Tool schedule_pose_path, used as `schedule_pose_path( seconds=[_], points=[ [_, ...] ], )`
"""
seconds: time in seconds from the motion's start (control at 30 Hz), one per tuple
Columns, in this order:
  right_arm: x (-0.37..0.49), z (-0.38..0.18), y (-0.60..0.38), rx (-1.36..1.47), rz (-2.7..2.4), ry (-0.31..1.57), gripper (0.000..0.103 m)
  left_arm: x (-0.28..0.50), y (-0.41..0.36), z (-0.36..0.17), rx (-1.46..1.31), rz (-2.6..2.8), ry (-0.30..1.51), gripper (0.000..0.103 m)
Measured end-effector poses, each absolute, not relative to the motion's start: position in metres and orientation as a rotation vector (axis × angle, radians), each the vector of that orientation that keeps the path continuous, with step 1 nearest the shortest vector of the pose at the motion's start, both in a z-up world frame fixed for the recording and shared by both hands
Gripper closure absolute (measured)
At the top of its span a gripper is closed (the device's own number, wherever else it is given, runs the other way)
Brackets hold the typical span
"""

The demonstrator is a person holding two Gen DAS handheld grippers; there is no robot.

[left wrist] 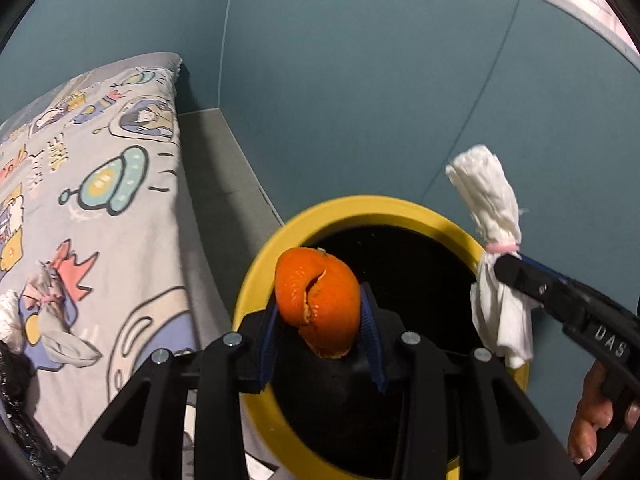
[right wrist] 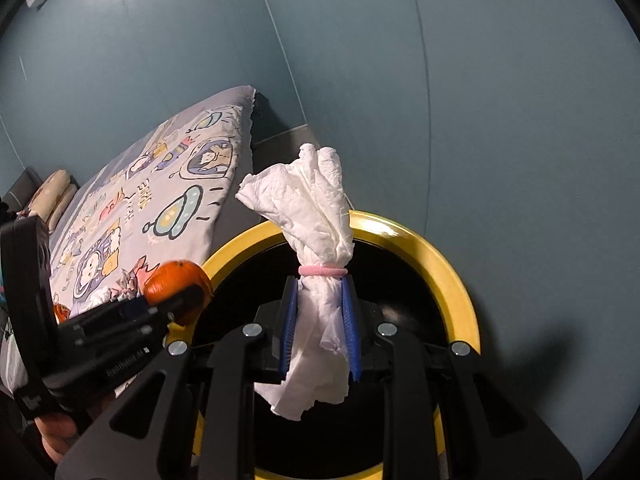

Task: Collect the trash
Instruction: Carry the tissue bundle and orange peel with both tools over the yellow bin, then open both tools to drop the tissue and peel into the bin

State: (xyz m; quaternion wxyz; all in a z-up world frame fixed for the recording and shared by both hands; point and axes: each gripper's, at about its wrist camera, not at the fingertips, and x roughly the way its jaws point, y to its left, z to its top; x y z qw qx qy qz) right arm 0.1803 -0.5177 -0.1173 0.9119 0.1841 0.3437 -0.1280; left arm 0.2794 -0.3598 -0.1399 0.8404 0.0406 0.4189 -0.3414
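Observation:
My left gripper is shut on an orange peel and holds it over the left part of a yellow-rimmed bin with a black inside. My right gripper is shut on a white tissue bundle tied with a pink band, held over the bin. The right gripper with the tissue also shows in the left wrist view, over the bin's right rim. The left gripper with the peel shows at the left of the right wrist view.
A bed with a cartoon-print cover stands to the left of the bin; crumpled trash lies on it. Teal walls stand close behind the bin. A grey floor strip runs between bed and wall.

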Motion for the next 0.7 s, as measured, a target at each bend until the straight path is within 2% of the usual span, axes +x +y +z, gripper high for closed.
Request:
schedule_pose_path(
  seconds=[0.27, 0.33, 0.5, 0.63, 0.7],
  points=[
    [0.181, -0.110, -0.520, 0.362, -0.276, 0.690, 0.083, 0.276, -0.368, -0.154, 0.087, -0.727, 0.923, 0.066],
    [0.180, -0.109, -0.521, 0.363, -0.274, 0.689, 0.080, 0.277, -0.368, -0.156, 0.080, -0.728, 0.930, 0.065],
    [0.179, -0.105, -0.522, 0.375, -0.279, 0.677, 0.068, 0.274, -0.366, -0.154, 0.061, -0.733, 0.921, 0.054],
    [0.176, -0.100, -0.521, 0.366, -0.301, 0.667, 0.067, 0.273, -0.362, -0.149, 0.036, -0.732, 0.918, 0.039],
    [0.176, -0.098, -0.520, 0.370, -0.302, 0.665, 0.067, 0.272, -0.360, -0.148, 0.034, -0.730, 0.911, 0.037]
  ],
)
